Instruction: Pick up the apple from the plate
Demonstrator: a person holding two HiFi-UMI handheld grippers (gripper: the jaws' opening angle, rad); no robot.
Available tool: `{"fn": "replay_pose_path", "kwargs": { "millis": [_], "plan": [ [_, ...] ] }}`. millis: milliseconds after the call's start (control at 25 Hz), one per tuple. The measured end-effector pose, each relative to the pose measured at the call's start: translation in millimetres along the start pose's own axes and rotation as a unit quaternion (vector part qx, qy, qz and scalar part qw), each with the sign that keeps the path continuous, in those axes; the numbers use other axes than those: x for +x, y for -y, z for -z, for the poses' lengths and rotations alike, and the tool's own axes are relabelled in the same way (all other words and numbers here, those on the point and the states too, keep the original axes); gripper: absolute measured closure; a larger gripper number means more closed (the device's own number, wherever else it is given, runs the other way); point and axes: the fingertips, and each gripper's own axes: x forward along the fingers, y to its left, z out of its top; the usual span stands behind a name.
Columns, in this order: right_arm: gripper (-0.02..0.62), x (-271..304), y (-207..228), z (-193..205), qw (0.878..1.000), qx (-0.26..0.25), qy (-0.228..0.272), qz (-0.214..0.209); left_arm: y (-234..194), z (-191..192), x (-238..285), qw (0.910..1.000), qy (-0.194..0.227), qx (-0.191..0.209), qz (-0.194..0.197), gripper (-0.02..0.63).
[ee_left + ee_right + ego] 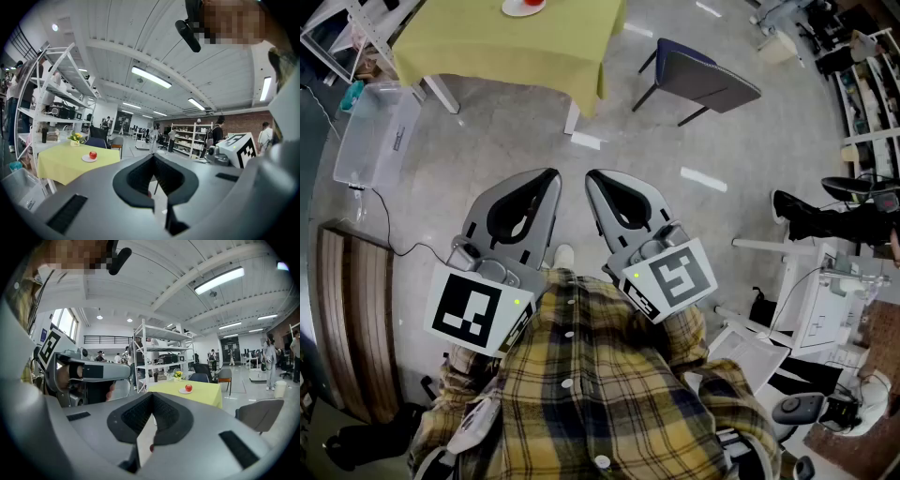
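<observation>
A red apple [532,3] lies on a white plate [516,10] on a table with a yellow-green cloth [511,42], far ahead at the top edge of the head view. The left gripper view shows the apple [93,154] small and distant at the left. The right gripper view has the apple [188,388] right of centre. Both grippers are held close to the person's checked shirt, side by side and far short of the table. My left gripper [551,174] is shut with nothing in it. My right gripper [592,175] is shut and empty too.
A dark chair [705,82] stands right of the table, a clear plastic bin [377,131] left of it. Slatted wood [352,319] lies at the left, office gear [825,300] at the right. A flower pot [177,376] is on the table, with white shelving [159,357] behind.
</observation>
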Motion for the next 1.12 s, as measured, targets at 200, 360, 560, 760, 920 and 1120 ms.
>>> {"fn": "replay_pose_path", "kwargs": {
  "millis": [200, 360, 560, 760, 920, 1120],
  "plan": [
    [0.598, -14, 10, -1, 1.000, 0.003, 0.008, -0.002, 14, -3, 7, 1.0000, 0.006, 0.004, -0.005, 0.601],
    [0.598, -23, 16, -1, 1.000, 0.005, 0.014, -0.008, 20, -1, 8, 0.9998, 0.005, 0.008, -0.018, 0.601],
    [0.598, -22, 17, 2, 1.000, 0.012, 0.014, -0.012, 17, 1, 6, 0.9995, 0.003, 0.008, -0.030, 0.601],
    [0.598, 5, 15, 5, 1.000, 0.014, 0.009, -0.018, -10, 3, 10, 0.9994, 0.003, 0.005, -0.035, 0.601],
    [0.598, 36, 20, 5, 1.000, 0.018, 0.001, -0.013, -39, -1, 24, 0.9995, 0.004, 0.000, -0.032, 0.601],
    [0.598, 96, 29, -10, 1.000, 0.021, -0.001, -0.008, -101, -15, 40, 0.9996, 0.005, 0.004, -0.028, 0.601]
  ]
}}
